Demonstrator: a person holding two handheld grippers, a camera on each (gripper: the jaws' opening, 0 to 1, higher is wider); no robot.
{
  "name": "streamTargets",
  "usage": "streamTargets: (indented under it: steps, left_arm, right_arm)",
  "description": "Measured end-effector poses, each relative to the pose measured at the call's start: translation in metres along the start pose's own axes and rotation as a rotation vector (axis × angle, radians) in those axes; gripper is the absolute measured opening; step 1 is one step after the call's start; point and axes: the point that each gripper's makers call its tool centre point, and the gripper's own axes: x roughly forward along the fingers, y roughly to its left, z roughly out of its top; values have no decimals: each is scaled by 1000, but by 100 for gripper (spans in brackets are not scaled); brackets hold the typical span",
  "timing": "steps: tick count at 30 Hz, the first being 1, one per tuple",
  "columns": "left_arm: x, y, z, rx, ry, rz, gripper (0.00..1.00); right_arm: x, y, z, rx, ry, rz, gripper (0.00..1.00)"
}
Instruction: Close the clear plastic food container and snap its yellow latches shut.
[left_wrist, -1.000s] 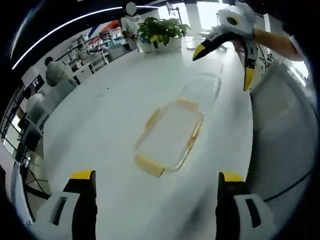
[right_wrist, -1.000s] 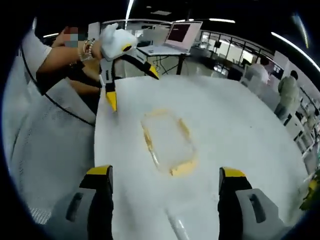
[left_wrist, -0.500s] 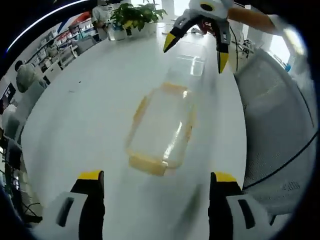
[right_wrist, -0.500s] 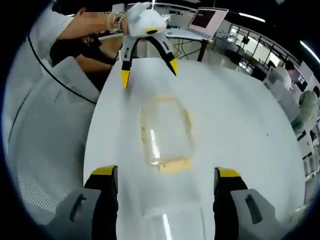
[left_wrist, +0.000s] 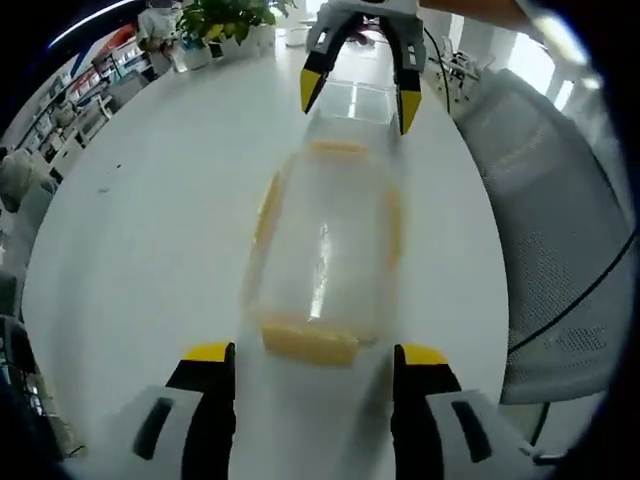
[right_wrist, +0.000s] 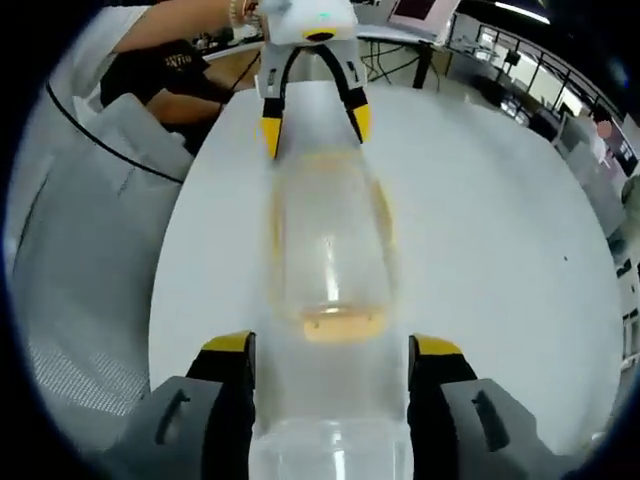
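Now, step: approach, by my reading; the two grippers face each other along the container, one at each short end, and neither touches it.
Container (left_wrist: 325, 255): clear, lying flat on the white table (left_wrist: 150, 200), nearer the edge that has the grey chair (left_wrist: 555, 210) beside it; yellow latches (left_wrist: 310, 342) show at its short ends and along its sides.
Lid: blur hides whether it sits fully down, and whether any latch is snapped.
Clear piece (left_wrist: 352, 100): a second see-through part lies just past the far end, between the right gripper's jaws; what it is I cannot tell.
Left gripper (left_wrist: 312, 352): jaws wide, straddling the near end latch, not closed on it.
Right gripper (right_wrist: 330, 345): jaws wide too, astride the opposite end.
Pose: both are held low and tilted down toward the table, aimed at each other.
Next move: likely press the lid down evenly, then bring a jaw against an end latch and fold it until it catches.
Risk: the light container may slide on the smooth table if pushed from one end only.
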Motion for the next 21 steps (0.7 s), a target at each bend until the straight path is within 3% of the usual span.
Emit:
streamTargets:
  steps: [8,21]
  left_arm:
    - [8,-1,-4,29,20,-41,49]
    - [10,7,-6,44,16,-49,40]
  right_arm:
    - [12,-6,-5,-7,36,16,49]
    - [25,-8,-6,-27,75,29,46]
